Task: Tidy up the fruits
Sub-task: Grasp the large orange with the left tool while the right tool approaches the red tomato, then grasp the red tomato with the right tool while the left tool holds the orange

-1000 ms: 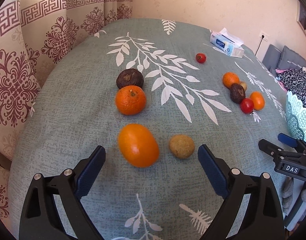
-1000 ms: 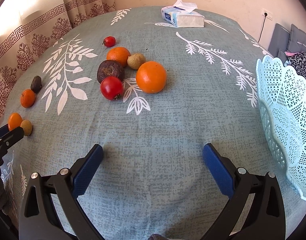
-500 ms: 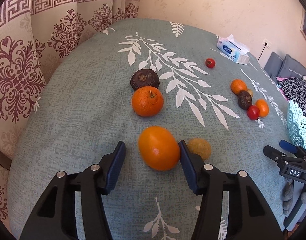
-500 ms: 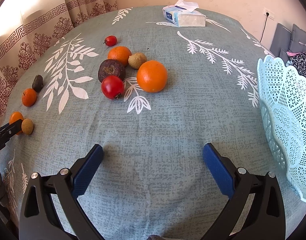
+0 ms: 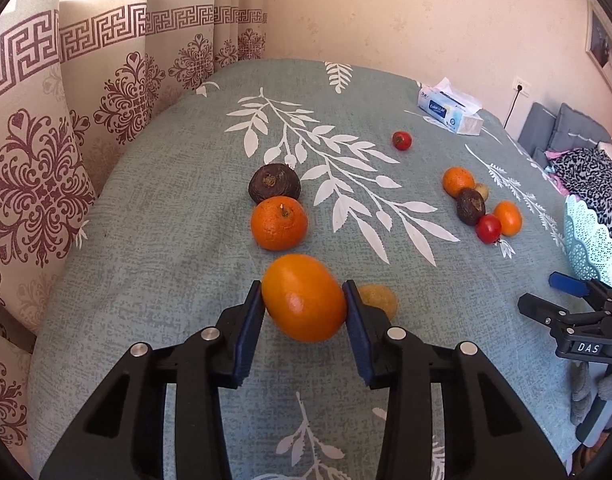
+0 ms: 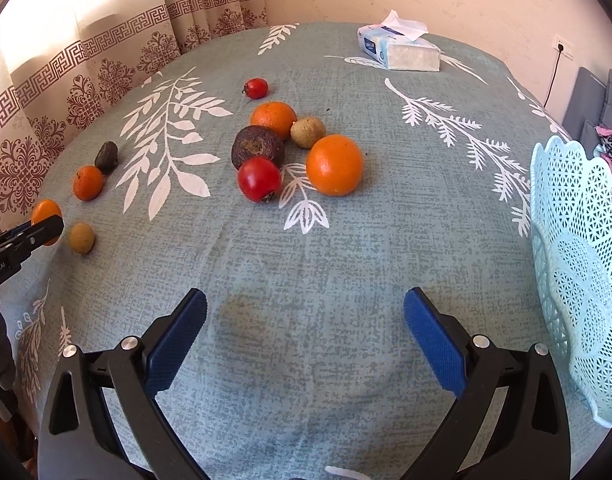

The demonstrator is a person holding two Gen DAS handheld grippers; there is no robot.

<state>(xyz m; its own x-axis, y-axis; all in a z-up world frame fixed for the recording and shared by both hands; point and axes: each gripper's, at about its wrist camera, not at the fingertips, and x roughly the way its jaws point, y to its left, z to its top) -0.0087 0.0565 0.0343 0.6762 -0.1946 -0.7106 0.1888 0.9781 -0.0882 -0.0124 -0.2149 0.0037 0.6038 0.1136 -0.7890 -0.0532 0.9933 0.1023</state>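
My left gripper is shut on a smooth orange, held just above the tablecloth. A small tan fruit lies right beside its right finger. Beyond it lie a mandarin and a dark brown fruit. My right gripper is open and empty over bare cloth. Ahead of it sits a cluster: a red tomato, an orange, a dark fruit, a mandarin and a tan fruit. A light blue lattice basket stands at the right.
A tissue box stands at the far side of the table. A small tomato lies alone beyond the cluster. Patterned curtains hang close along the table's left edge. A wall socket and grey cushions are at the far right.
My left gripper moved forward and closed on the smooth orange, which now looks slightly lifted. My right gripper has stayed open and nearly still.
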